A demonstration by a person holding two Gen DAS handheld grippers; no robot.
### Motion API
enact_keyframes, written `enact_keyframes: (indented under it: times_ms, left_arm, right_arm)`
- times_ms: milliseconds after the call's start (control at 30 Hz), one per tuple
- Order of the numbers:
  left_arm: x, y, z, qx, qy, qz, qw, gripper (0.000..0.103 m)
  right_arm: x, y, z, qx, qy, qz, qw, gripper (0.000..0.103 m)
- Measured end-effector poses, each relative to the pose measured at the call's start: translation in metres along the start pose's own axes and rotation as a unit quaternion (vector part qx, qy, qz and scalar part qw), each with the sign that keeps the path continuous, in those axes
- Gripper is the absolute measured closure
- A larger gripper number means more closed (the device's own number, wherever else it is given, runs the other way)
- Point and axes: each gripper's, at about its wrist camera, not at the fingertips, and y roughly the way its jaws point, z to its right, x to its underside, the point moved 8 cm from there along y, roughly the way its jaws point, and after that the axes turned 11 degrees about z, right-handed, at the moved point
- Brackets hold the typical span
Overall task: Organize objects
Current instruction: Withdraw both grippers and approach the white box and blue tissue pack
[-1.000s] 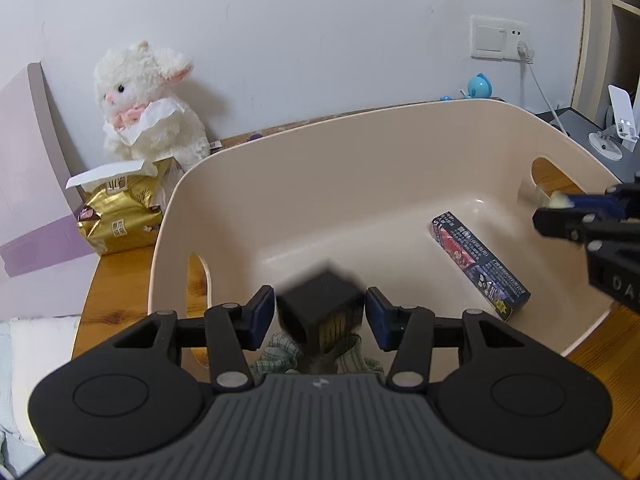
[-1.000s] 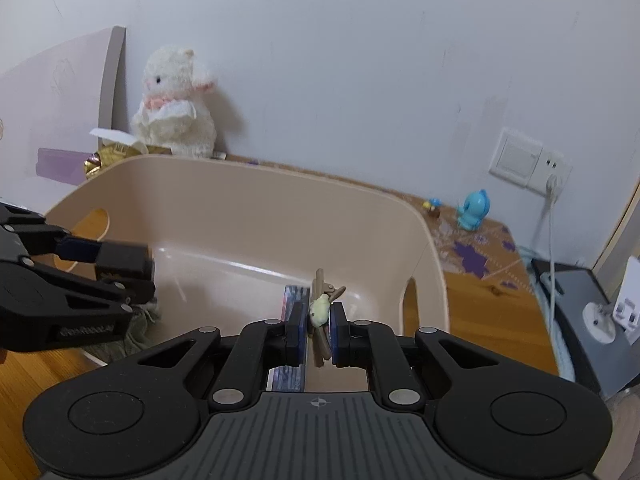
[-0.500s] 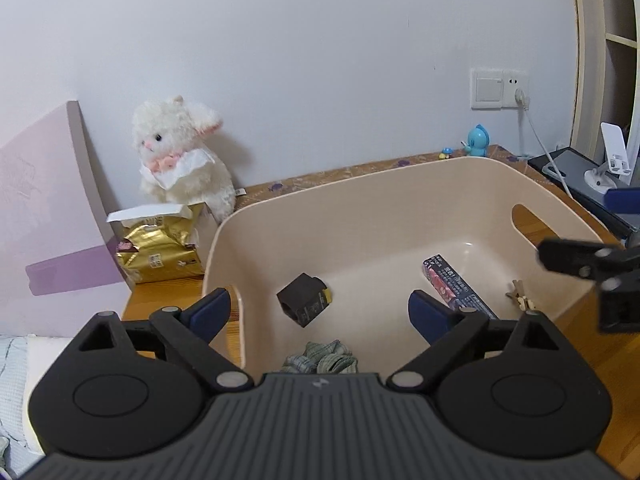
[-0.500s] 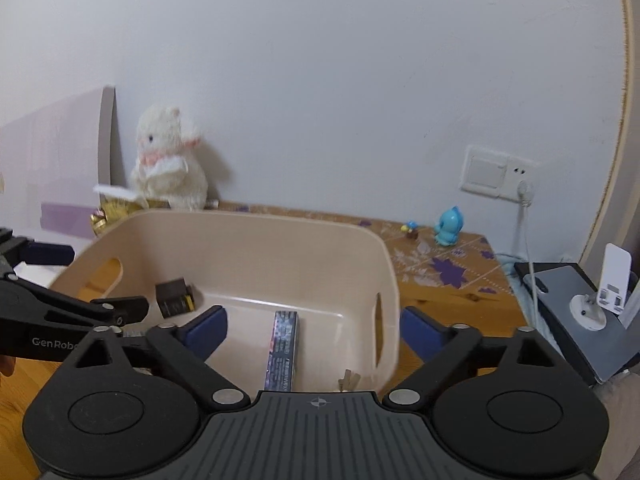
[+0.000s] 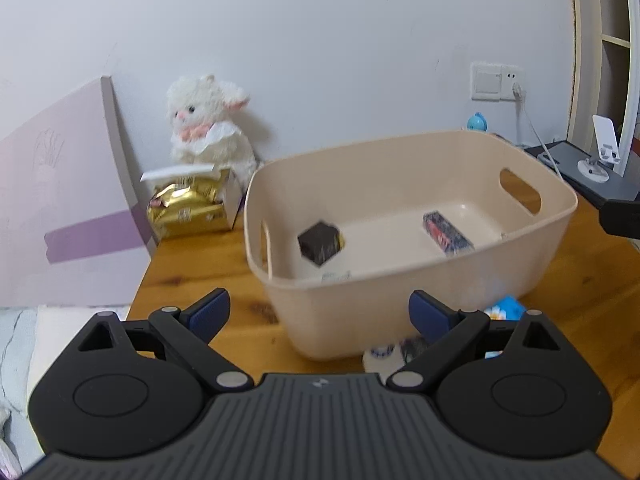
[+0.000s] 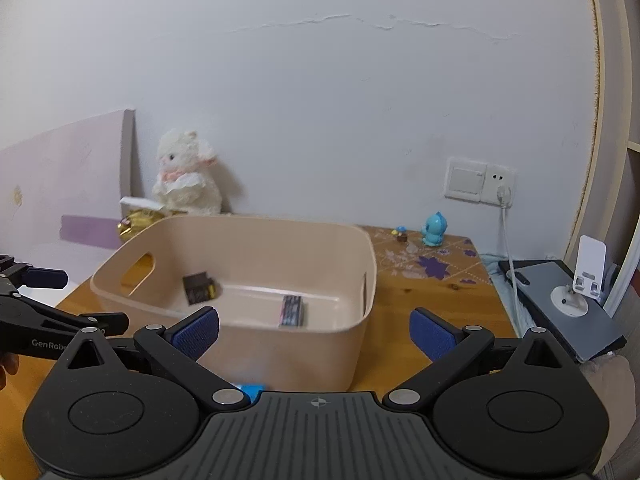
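Beige plastic bin [image 5: 420,304] sits ahead of both wide-open, empty grippers, left gripper [image 5: 320,314] and right gripper [image 6: 314,330], holding a black cube [image 5: 321,242] and long dark box [image 5: 447,233]; small blue packet [image 5: 505,307] lies outside its near wall, under the left gripper's right finger, likely next.

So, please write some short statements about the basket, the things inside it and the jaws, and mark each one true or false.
1. The beige basket stands on a wooden table. True.
2. A small black box lies inside the basket. True.
3. The left gripper holds the black box in its jaws. False: its jaws are wide open with nothing between them.
4. The white plush toy sits inside the basket. False: it sits behind the basket, against the wall.
5. The right gripper has open, empty jaws. True.
6. The long dark box lies on the table beside the basket. False: it lies inside the basket.
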Motion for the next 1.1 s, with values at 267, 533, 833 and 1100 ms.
enact_keyframes:
  times_ms: [267,533,833,1100]
  left_arm:
    - [0.043,-0.011,-0.006,0.002,-0.009,-0.023,0.9997,0.006]
    - [0.081,-0.008,-0.004,0.02,-0.006,-0.05,0.9985,0.007]
    - [0.103,0.009,0.003,0.047,-0.042,-0.075,0.9952,0.007]
    - [0.105,0.028,0.009,0.07,-0.045,-0.071,0.994,0.007]
  right_arm:
    - [0.037,-0.009,-0.024,-0.014,-0.02,-0.033,0.999,0.0]
    - [0.082,-0.004,-0.035,-0.018,-0.022,-0.07,0.997,0.0]
    - [0.114,0.012,-0.046,-0.022,-0.032,-0.096,0.995,0.0]
    - [0.122,0.03,-0.054,-0.028,-0.025,-0.104,0.994,0.0]
